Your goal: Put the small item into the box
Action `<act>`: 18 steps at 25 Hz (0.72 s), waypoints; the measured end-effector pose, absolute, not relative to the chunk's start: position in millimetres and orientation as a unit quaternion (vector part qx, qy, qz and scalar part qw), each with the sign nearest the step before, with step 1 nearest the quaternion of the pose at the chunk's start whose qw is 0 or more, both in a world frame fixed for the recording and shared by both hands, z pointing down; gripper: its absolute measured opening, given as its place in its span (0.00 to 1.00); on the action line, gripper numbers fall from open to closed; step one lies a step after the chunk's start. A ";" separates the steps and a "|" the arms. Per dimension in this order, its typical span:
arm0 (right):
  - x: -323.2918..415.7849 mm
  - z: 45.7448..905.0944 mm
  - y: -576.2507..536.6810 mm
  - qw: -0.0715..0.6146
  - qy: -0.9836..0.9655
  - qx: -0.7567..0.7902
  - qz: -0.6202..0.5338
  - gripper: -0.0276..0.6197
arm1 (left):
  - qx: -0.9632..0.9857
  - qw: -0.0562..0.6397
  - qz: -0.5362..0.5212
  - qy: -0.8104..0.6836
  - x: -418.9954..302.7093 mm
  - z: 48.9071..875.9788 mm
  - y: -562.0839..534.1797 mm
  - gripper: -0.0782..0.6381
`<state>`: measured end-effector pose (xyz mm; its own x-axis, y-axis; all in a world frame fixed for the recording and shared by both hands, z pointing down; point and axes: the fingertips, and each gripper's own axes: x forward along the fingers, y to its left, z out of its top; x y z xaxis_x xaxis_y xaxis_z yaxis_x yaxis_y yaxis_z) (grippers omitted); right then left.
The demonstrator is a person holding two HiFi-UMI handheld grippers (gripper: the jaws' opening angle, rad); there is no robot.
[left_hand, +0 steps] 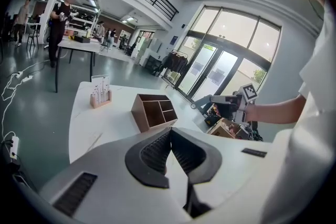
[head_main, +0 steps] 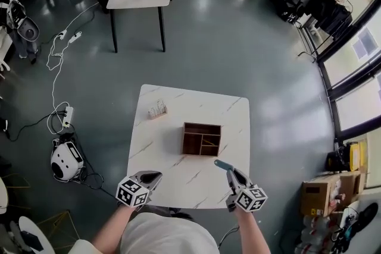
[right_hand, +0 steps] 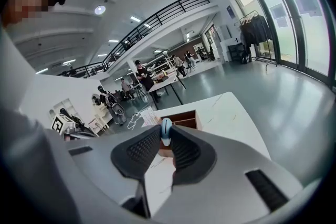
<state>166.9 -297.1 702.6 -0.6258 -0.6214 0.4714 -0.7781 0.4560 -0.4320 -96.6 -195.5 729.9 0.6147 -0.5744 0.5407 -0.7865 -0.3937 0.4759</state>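
Your right claw (head_main: 230,170) is clenched on the item (head_main: 221,164) — a small pale-blue piece pinched at the jaw tips, with its end poking out past them. In the right gripper view it stands upright between the ribbed pads, and the box lies straight ahead beyond it.

The box (head_main: 184,140) sits near the middle of the table (head_main: 172,181), a little to the right. It is a wooden tray with one long compartment on the left and smaller ones on the right. As far as the head view shows, every compartment is bare.

The item is on the near side of the box, just short of its near-right corner and clear of the rim. It looks to be held above the table rather than resting on it, though the height is hard to judge from above.

Your left claw (head_main: 156,175) has its jaws pressed together at the tips with nothing between them. It hangs over the near-left edge of the table, well apart from the box.

A small card stand (head_main: 158,109) sits at the far left of the table and plays no part here.

So the pick-up looks done — the item is in your grip and aimed at the box. What I judge is left is to carry it forward over the rim, choose a compartment, lower it in and let go. Nothing has gone in yet, so call it roughly half done.
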 end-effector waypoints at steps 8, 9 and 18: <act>140.9 748.7 -321.2 0.167 -0.834 0.414 0.324 0.16 | 0.813 0.379 0.148 -0.416 -109.7 742.8 -202.8 0.13; 138.4 753.9 -323.7 0.172 -0.832 0.415 0.325 0.16 | 0.812 0.381 0.148 -0.417 -111.8 744.6 -203.9 0.13; 121.6 790.7 -344.4 0.220 -0.819 0.428 0.313 0.16 | 0.804 0.398 0.150 -0.415 -124.9 756.3 -212.5 0.13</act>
<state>121.6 -344.4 790.7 -0.5366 -0.5628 0.6287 -0.8387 0.4377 -0.3240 -124.9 -212.5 756.3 0.6096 -0.5483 0.5724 -0.7877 -0.3384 0.5148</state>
